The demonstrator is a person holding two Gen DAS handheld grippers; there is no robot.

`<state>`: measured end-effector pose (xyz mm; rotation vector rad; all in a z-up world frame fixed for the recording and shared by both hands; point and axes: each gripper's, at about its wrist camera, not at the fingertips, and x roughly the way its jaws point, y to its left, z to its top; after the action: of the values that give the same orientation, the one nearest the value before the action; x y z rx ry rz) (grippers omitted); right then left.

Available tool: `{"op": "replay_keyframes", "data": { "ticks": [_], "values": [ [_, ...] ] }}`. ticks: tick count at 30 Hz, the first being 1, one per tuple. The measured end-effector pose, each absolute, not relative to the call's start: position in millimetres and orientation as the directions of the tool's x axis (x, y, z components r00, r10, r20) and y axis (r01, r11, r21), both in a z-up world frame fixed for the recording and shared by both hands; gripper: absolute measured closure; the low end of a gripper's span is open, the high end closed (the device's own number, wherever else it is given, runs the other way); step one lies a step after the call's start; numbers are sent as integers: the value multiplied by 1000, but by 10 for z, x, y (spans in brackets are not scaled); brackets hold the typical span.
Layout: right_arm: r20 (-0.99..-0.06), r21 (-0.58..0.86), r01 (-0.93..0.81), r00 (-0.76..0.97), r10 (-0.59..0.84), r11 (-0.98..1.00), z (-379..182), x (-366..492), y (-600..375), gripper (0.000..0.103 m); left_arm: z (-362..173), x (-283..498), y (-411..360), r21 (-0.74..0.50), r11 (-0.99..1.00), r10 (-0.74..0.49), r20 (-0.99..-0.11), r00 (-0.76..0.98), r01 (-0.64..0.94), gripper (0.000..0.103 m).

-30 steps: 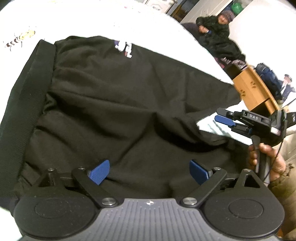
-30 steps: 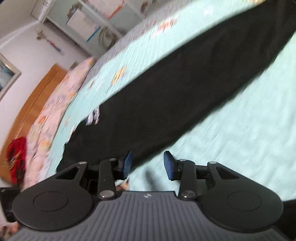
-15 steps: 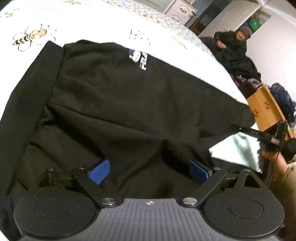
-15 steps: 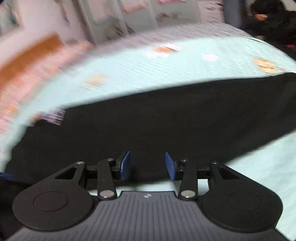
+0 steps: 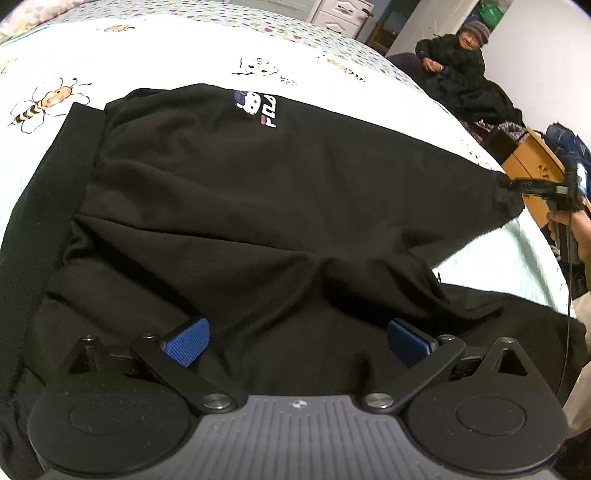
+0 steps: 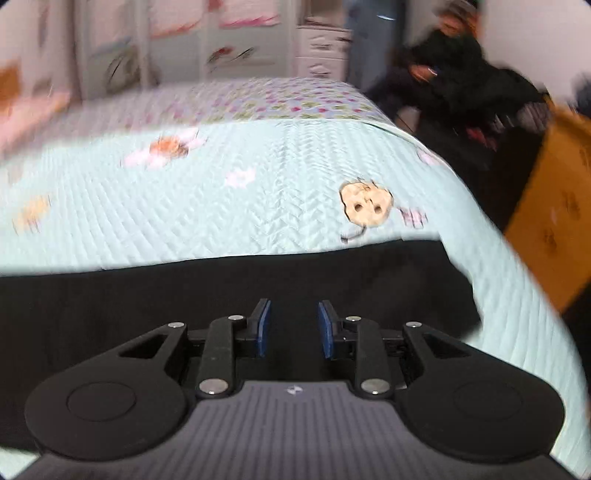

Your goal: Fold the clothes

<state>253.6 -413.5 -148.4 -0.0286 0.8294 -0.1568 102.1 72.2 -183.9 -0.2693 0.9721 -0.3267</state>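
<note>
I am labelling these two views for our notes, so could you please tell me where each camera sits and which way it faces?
Left wrist: on the left gripper, angled down over black trousers towards the bed's far side; jaws opening, pads clear of cloth; the right gripper and hand show.
Right wrist: on the right gripper, looking down across trousers and bed; jaws opening.
Shared: trousers, bed, wooden cabinet, seated person.

Quilted bed (image 6: 258, 206), white dresser (image 5: 340, 11), wooden cabinet (image 6: 554, 206)
</note>
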Motion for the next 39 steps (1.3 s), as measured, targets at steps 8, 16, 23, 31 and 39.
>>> {"op": "replay_keyframes", "data": {
  "ticks": [8,16,23,31,39],
  "values": [
    [-727,-213,348,567,-386,913,-1480,2141,-4927,57,-1861,1005,723,-351,921,-384,-757,529,167,1],
    [-768,-124,273,583,-266,954,-1685,2197,-4917,52,-1841,973,752,-356,922,-381,-760,526,154,1],
    [-618,-129,397,684,-387,909,-1319,2088,-4860,51,-1855,985,731,-341,926,-375,-764,525,164,1],
    [-725,-135,440,567,-391,888,-1707,2434,-5173,36,-1849,967,726,-335,927,-372,-766,524,169,1],
    [-480,53,557,742,-468,829,-1343,2078,-5163,37,-1848,960,745,-333,927,-372,-767,524,171,1]
  ]
}}
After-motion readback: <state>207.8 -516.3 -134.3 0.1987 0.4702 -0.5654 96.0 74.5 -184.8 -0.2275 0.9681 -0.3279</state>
